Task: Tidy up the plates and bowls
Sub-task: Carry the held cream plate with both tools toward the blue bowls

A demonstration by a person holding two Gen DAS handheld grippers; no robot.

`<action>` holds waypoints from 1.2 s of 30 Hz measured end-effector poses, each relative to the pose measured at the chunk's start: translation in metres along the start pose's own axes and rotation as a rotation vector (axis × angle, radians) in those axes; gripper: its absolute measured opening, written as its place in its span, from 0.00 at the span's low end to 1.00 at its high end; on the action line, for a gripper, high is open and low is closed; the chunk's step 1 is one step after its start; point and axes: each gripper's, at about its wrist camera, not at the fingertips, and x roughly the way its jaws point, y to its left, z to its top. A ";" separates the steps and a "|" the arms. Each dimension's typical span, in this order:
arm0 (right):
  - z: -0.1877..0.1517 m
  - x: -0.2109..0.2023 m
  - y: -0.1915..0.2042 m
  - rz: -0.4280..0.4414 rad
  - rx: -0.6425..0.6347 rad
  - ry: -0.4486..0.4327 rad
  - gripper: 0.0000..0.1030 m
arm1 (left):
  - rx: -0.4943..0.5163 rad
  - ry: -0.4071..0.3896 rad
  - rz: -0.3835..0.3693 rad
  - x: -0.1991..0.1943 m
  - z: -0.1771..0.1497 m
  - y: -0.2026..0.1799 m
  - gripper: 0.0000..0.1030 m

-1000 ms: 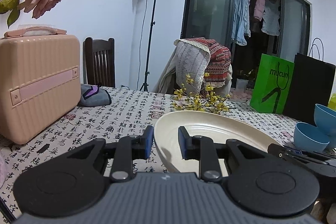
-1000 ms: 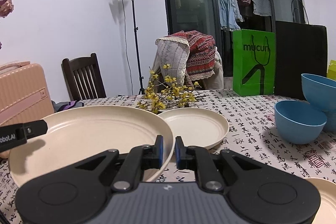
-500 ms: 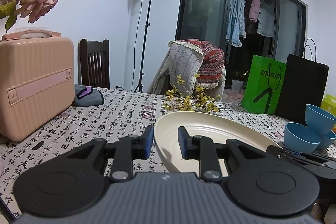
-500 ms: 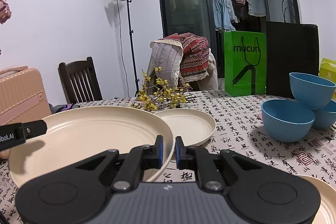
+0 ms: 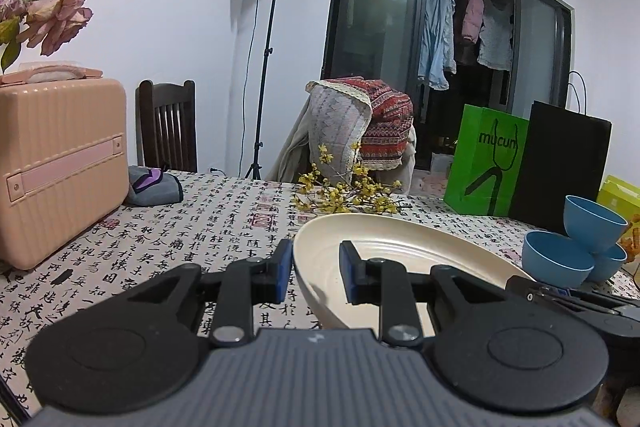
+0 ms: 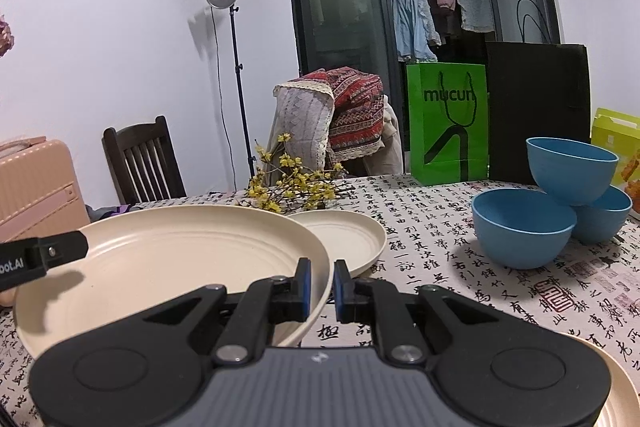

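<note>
Large cream plate (image 6: 168, 259) airborne, just left of small cream plate (image 6: 344, 239) on table. Right gripper (image 6: 319, 285) clenched on right rim, left gripper (image 5: 312, 269) pinching left rim. Risk: hands diverge, rim slips, plate drops onto small plate; blue bowls (image 6: 524, 223) stacked precariously.

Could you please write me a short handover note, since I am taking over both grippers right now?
Left gripper and right gripper are each shut on opposite rims of the large cream plate, held above the table.
A smaller cream plate sits just behind it; another plate's edge shows near right.
Three blue bowls are loosely piled at right.
Left: set this plate down, stack plates, nest bowls.
</note>
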 end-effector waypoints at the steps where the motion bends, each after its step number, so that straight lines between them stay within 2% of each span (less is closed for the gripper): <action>1: 0.000 -0.001 -0.001 -0.001 0.000 -0.001 0.11 | 0.001 0.000 -0.001 0.000 0.000 -0.002 0.25; 36: -0.007 -0.040 -0.050 -0.046 0.030 -0.033 0.11 | 0.020 -0.012 -0.063 -0.026 -0.010 -0.050 0.25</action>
